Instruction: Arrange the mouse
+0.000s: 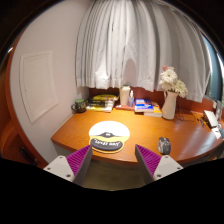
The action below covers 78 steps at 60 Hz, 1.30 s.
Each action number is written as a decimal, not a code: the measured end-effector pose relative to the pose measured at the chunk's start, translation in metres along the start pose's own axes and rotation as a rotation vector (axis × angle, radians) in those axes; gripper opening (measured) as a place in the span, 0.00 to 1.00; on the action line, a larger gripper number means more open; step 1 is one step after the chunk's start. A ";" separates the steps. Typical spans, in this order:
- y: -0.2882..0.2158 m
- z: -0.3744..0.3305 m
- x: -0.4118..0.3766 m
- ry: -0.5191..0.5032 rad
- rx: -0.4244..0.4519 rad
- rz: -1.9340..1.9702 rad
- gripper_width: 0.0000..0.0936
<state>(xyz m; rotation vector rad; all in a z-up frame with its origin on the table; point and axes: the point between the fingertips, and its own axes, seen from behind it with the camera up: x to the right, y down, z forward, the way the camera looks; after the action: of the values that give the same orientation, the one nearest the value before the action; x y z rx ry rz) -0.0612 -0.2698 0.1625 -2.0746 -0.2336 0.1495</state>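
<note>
Two fingers: those of the gripper [113, 165], spread wide apart with nothing between them, held above the near edge of the desk.
Pads: magenta, one on each finger's inner face [78, 158], facing each other across the gap.
Desk: wooden, with a curved front edge [70, 130], spanning the room ahead of the fingers.
Mat: round and white with a dark band and lettering [108, 137], lying flat on the desk just beyond the gap between the fingers.
Mouse: a small dark thing [163, 146] sits on the desk just above the right finger's tip, off the mat and to its right; too small to say for sure that it is the mouse.
Vase: white, upright, holding pale flowers [170, 100], at the back right of the desk.
Jug: white [126, 96], at the back of the desk, beyond the mat.
Books: a low stack [100, 102] left of the jug, and a blue one [143, 105] between the jug and the vase.
Curtain: white, gathered in folds [130, 45], hanging behind the desk.
Wall: pale, with a light framed panel [38, 85] to the left.
</note>
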 end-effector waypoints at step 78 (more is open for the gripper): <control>0.090 0.200 0.281 0.240 -0.278 0.158 0.57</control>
<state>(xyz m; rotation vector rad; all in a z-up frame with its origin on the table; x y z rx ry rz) 0.1814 -0.0795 -0.0174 -2.3630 0.0609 -0.0403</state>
